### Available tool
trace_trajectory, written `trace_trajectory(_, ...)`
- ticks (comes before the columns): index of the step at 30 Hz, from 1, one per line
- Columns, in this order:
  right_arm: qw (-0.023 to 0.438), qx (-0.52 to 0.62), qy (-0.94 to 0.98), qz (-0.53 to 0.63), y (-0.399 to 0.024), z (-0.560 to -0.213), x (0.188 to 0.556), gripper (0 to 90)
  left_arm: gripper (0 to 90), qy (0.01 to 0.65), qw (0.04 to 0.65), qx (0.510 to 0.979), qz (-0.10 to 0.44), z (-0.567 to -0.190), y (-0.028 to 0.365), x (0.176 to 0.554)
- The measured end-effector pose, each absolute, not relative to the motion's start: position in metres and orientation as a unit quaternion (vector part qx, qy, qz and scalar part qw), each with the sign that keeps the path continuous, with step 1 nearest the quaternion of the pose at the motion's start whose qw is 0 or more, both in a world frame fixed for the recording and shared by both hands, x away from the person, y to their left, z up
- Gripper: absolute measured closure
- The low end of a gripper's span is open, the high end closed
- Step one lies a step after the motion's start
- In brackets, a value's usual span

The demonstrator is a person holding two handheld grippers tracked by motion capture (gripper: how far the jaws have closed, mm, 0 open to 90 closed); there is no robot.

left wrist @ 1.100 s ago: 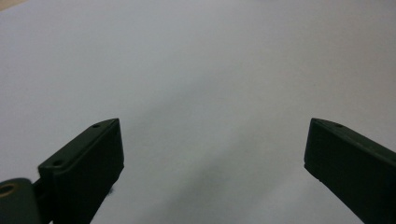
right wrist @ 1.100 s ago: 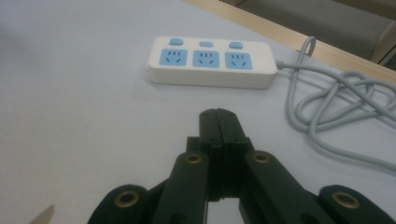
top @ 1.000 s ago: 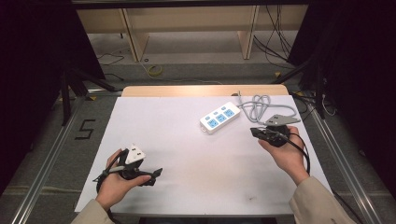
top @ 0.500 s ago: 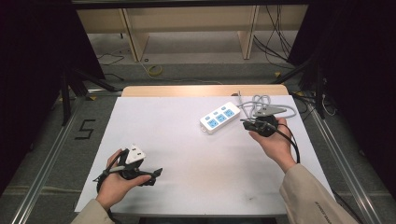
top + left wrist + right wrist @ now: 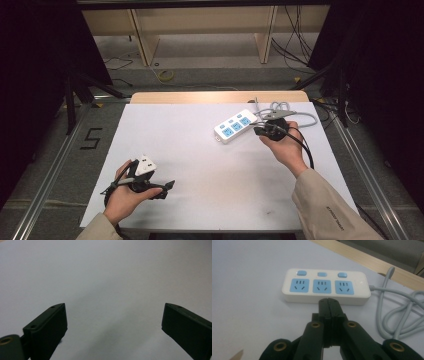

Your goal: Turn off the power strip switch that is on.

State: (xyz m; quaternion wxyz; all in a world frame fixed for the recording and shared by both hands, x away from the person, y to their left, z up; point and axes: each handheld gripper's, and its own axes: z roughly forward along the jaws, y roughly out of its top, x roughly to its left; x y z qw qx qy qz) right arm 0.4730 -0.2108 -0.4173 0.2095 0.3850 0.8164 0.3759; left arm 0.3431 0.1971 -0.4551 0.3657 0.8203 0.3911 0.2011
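A white power strip (image 5: 235, 126) with three blue sockets lies on the white table at the back right. Its grey cable (image 5: 301, 116) coils to the right of it. My right gripper (image 5: 257, 131) is shut with nothing between its jaws. In the right gripper view, the closed tips (image 5: 329, 302) sit just short of the long side of the power strip (image 5: 325, 287), below the middle socket. Touch cannot be told. My left gripper (image 5: 167, 187) rests low at the front left. In its own view the left gripper (image 5: 113, 322) is open wide over bare table.
The white table top (image 5: 200, 160) has a wooden strip (image 5: 215, 96) along its far edge. The looped cable (image 5: 392, 317) lies right of the right gripper. Metal rails run along both sides of the table, with dark stands and floor cables beyond.
My right hand has moved left and slightly forward, from beside the cable coil to the near side of the power strip. The left hand has stayed still.
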Motion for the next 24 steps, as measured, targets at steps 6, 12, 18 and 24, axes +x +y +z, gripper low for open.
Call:
trace_trajectory(6, 0.208, 0.382, 0.819, 0.375, -0.204, -0.416, 0.480, 90.0, 6.3, 0.391, 0.365, 0.820, 0.202, -0.455, 0.198, 0.343)
trace_trajectory(12, 0.207, 0.382, 0.819, 0.375, -0.197, -0.415, 0.487, 90.0, 6.5, 0.391, 0.365, 0.820, 0.202, -0.455, 0.198, 0.343)
trace_trajectory(18, 0.208, 0.385, 0.817, 0.376, -0.195, -0.416, 0.493, 90.0, 7.0, 0.390, 0.365, 0.821, 0.202, -0.455, 0.198, 0.343)
trace_trajectory(24, 0.205, 0.392, 0.814, 0.376, -0.194, -0.419, 0.498, 90.0, 7.0, 0.389, 0.364, 0.821, 0.203, -0.455, 0.198, 0.343)
